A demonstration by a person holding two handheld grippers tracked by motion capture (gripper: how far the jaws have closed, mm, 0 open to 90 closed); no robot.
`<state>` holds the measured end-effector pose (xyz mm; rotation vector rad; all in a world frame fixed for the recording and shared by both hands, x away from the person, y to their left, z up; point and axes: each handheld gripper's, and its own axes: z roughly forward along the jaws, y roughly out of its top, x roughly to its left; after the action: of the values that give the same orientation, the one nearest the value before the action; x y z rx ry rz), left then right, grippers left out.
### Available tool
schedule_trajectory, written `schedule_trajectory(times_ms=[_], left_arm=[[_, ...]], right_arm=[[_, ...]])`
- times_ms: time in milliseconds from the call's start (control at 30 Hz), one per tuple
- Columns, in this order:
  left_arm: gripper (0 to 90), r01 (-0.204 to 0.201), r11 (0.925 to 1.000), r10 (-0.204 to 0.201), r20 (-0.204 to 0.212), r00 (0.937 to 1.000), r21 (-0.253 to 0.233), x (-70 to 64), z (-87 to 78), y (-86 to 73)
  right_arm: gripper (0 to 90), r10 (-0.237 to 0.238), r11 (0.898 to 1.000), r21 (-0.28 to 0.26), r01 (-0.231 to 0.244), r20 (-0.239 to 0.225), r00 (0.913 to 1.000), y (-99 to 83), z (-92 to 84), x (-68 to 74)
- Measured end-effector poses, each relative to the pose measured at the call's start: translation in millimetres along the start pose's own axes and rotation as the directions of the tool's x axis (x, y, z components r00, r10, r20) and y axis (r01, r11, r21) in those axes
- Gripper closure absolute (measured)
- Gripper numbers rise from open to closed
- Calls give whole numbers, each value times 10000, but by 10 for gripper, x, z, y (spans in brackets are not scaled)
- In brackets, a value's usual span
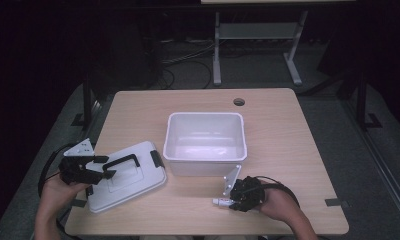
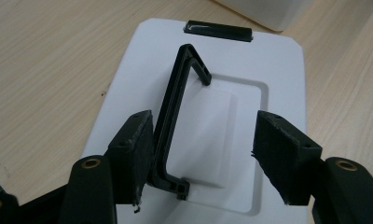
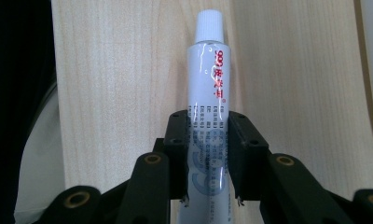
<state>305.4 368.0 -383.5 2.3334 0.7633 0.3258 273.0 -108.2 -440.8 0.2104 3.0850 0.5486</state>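
Left claw (image 1: 102, 167) jaws apart, right claw (image 1: 231, 199) clamped tight

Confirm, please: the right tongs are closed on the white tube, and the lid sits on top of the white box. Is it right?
Not quite. The lid lies on the table beside the open white box, as the high view shows. The right tongs are indeed closed on the white tube.

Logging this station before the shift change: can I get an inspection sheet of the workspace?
Surface: wooden table, round hole near far edge.
Job's things: white tube lying at near edge; open white bin mid-table; white lid with black handle lying left of it.
Clutter: nothing seen.
Grippers: right gripper shut on the tube; left gripper open around the handle.
Cables: black cable trailing from left gripper; floor cables behind.
Surroundings: dark room, white table frame beyond.
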Motion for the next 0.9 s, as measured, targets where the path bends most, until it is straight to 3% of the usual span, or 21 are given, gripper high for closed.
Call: schedule_trajectory(times_ms=[400, 900], left_arm=[[368, 13, 10000, -13, -25, 10000, 58, 16, 6, -8], [351, 55, 10000, -55, -70, 10000, -1, 27, -16, -16]], right_arm=[[712, -7, 9999, 114, 8, -131, 9999, 14, -23, -35], [712, -217, 9994, -274, 212, -197, 9996, 112, -261, -20]])
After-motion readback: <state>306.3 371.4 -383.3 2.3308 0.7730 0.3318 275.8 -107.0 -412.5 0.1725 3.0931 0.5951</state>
